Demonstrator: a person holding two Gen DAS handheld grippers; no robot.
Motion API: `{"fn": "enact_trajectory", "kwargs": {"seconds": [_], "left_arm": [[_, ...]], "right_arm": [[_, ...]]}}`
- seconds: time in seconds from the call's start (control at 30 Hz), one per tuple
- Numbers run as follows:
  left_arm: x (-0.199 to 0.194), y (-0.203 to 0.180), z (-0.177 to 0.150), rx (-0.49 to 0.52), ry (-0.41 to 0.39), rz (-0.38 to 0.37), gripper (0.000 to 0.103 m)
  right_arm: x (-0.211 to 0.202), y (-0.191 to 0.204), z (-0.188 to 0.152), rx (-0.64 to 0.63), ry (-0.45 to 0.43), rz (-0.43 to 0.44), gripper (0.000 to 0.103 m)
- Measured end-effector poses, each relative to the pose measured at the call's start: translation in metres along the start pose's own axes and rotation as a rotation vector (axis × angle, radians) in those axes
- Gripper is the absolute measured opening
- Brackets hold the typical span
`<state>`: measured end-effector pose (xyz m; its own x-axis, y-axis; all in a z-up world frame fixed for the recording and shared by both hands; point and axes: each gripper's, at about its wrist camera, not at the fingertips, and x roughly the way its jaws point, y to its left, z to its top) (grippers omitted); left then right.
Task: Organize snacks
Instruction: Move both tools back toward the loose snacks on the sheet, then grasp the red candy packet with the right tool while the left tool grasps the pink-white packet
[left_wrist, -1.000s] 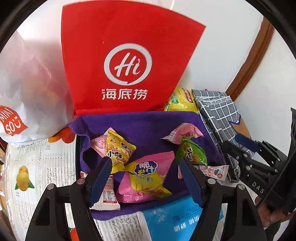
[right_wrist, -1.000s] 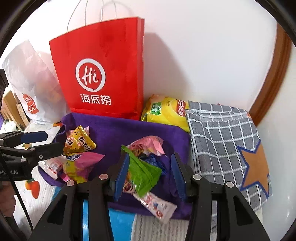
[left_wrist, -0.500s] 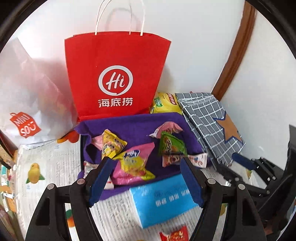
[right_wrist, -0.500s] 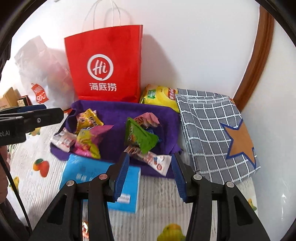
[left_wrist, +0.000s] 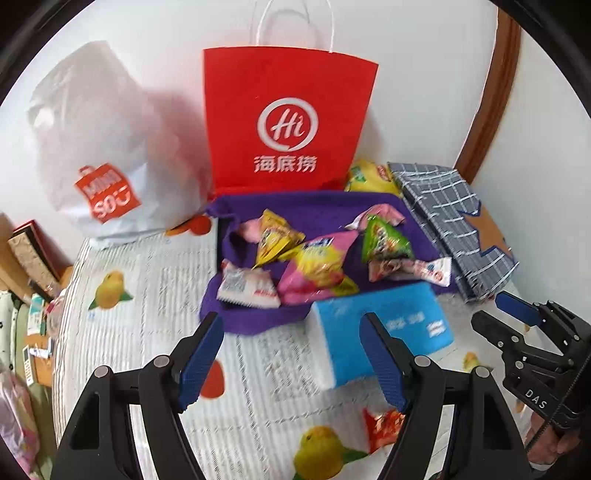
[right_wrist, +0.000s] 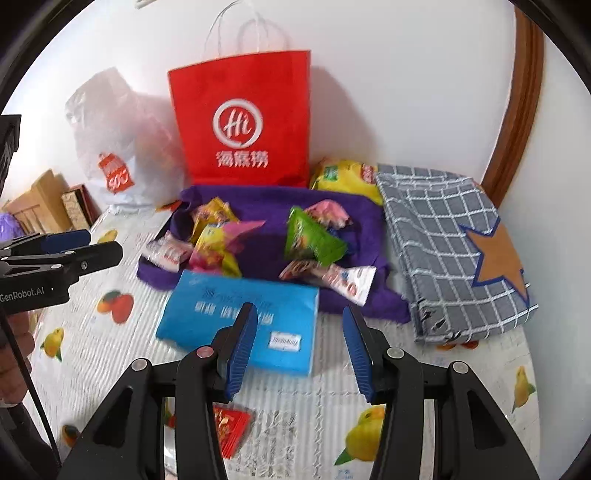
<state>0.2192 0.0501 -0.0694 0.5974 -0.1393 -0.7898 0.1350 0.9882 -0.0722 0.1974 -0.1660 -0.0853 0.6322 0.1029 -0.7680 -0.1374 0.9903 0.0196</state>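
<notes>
Several small snack packets lie on a purple cloth (left_wrist: 317, 210) (right_wrist: 266, 203): a yellow one (left_wrist: 273, 240), a pink-and-yellow one (left_wrist: 317, 266), a green one (left_wrist: 384, 240) (right_wrist: 312, 240), a white one (left_wrist: 247, 288) and a long white-red one (right_wrist: 332, 277). A blue tissue pack (left_wrist: 380, 332) (right_wrist: 240, 317) lies in front of the cloth. A small red packet (left_wrist: 382, 424) (right_wrist: 229, 424) lies nearer still. My left gripper (left_wrist: 291, 354) hangs open and empty above the tablecloth. My right gripper (right_wrist: 297, 343) is open and empty over the tissue pack's near edge.
A red paper bag (left_wrist: 288, 122) and a white plastic bag (left_wrist: 107, 147) stand against the wall. A yellow chip bag (right_wrist: 343, 177) and a folded grey checked cloth with a star (right_wrist: 454, 251) lie at the right. Boxes (left_wrist: 26, 258) crowd the left edge.
Both grippers have pulled back from the purple cloth toward me. The tissue pack and the small red packet have come into view in front of them. Jaw openings look unchanged.
</notes>
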Motion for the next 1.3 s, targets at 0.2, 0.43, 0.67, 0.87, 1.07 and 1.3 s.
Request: {"fn": "enact_trajectory", "kwargs": {"seconds": [0.2,0.43,0.67,0.87,1.07,1.3], "left_arm": [[0.004,0.013,-0.029,-0.063,0.033,0.000,0.074],[-0.002,0.027,-0.057,-0.110,0.046,-0.013,0.074],[-0.006,0.044,-0.071,-0.139,0.047,-0.022,0.074],[-0.006,0.054,-0.076,-0.153,0.041,-0.042,0.074],[-0.003,0.063,-0.082,-0.174,0.046,-0.058,0.074],[0.003,0.066,-0.085,-0.188,0.056,-0.079,0.074]], "right_arm": [[0.009,0.022,-0.034,-0.035,0.052,0.078,0.051],[0.022,0.043,-0.066,-0.027,0.116,0.119,0.051],[0.034,0.067,-0.074,-0.032,0.164,0.129,0.051],[0.047,0.081,-0.074,0.011,0.175,0.134,0.052],[0.063,0.092,-0.079,-0.054,0.190,0.052,0.052],[0.052,0.080,-0.089,-0.082,0.189,0.036,0.053]]}}
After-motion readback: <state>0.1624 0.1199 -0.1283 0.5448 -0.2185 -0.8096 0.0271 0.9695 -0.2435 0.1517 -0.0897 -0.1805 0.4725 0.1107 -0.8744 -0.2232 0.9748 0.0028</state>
